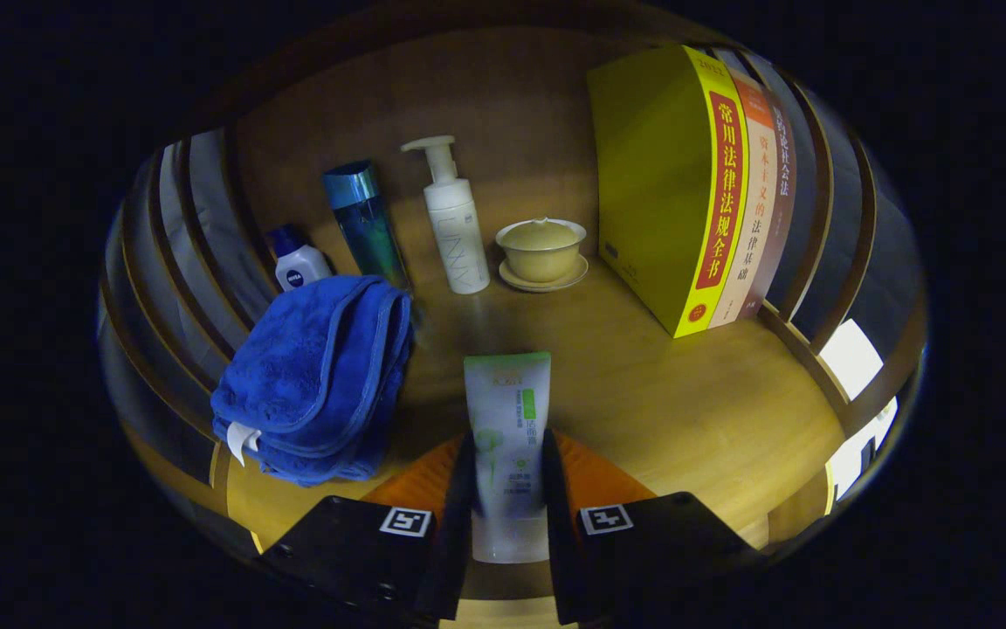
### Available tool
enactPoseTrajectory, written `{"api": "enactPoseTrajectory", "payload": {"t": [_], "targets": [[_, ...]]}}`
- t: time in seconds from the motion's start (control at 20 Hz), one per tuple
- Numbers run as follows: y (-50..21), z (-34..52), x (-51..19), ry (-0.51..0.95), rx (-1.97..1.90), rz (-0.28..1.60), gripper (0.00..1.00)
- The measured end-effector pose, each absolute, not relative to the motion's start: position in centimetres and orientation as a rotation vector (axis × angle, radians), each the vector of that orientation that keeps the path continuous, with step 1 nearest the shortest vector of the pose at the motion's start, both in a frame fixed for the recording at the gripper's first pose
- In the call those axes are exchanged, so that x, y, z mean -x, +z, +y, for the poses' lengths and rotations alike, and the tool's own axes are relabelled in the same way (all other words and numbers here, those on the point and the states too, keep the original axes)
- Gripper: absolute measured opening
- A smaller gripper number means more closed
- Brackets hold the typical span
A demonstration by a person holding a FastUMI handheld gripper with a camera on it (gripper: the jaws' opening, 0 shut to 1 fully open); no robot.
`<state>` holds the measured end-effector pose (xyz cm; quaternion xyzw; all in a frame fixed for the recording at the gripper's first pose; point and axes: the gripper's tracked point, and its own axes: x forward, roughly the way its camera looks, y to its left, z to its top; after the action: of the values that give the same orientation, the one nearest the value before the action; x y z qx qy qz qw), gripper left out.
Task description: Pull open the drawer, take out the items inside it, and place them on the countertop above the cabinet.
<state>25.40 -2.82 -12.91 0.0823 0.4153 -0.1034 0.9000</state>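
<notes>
My gripper (507,489) is shut on a white and green tube (507,419), both fingers (461,489) pressing its sides. The tube points forward over the wooden countertop (695,411). To the left of the fingers lies a folded blue towel (320,376). Beyond it stand a small white bottle with a blue cap (296,262) and a tall blue-green bottle (365,223). A white pump bottle (453,227) stands beyond the tube, and a lidded cup on a saucer (541,251) sits to its right.
Several upright books (695,192), the nearest one yellow, stand at the right back of the countertop. A wooden back wall (503,105) closes the shelf. Slatted wooden sides (197,245) curve along the left and right.
</notes>
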Motion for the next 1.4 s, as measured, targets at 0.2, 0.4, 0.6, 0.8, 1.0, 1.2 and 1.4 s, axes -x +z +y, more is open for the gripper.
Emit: {"api": "enactPoseTrajectory", "payload": {"t": [0.2,0.4,0.6,0.8,1.0,1.2,1.4], "targets": [[-13.0,-3.0,-25.6,-0.217,-0.172,0.849,0.56],[-12.9,-3.0,-25.6,-0.218,-0.176,0.840,0.62],[-12.0,-2.5,-25.6,-0.194,-0.202,0.817,0.75],[-10.5,-3.4,-25.8,-0.216,-0.209,0.753,0.94],[-7.0,-4.1,-26.0,-0.221,-0.223,0.634,0.99],[-3.1,-3.5,-24.2,-0.189,-0.221,0.549,0.99],[0.8,-2.0,-21.9,-0.140,-0.200,0.465,0.99]]}}
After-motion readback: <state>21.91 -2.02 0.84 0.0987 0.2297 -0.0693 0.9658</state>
